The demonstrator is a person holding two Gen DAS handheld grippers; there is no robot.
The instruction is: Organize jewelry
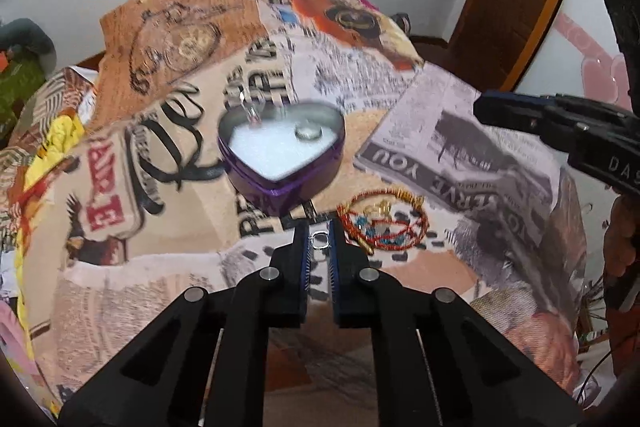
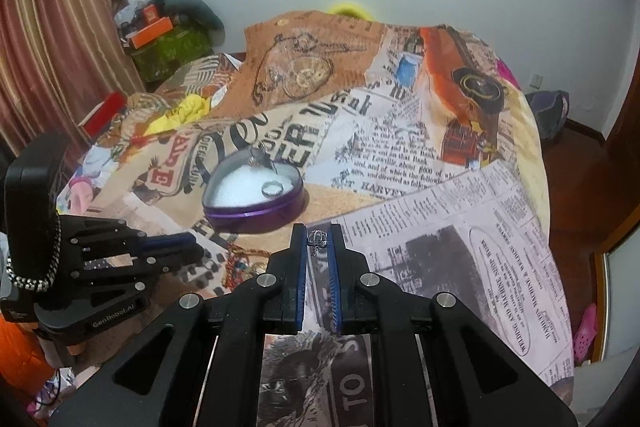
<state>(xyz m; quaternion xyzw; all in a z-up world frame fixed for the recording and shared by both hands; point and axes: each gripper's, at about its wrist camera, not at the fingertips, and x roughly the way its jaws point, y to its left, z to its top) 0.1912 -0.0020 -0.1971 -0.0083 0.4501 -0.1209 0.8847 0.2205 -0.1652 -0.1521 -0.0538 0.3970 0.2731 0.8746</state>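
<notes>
Two hand-held grippers (image 1: pixel 320 241) (image 2: pixel 318 239) each pinching ring (image 1: pixel 319 240) (image 2: pixel 317 238).

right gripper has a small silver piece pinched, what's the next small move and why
Probably carry it forward over the purple heart-shaped tin and open there. The right gripper pinches a small silver piece at its tips, just short of the tin, whose white lining already holds a silver ring.
</notes>
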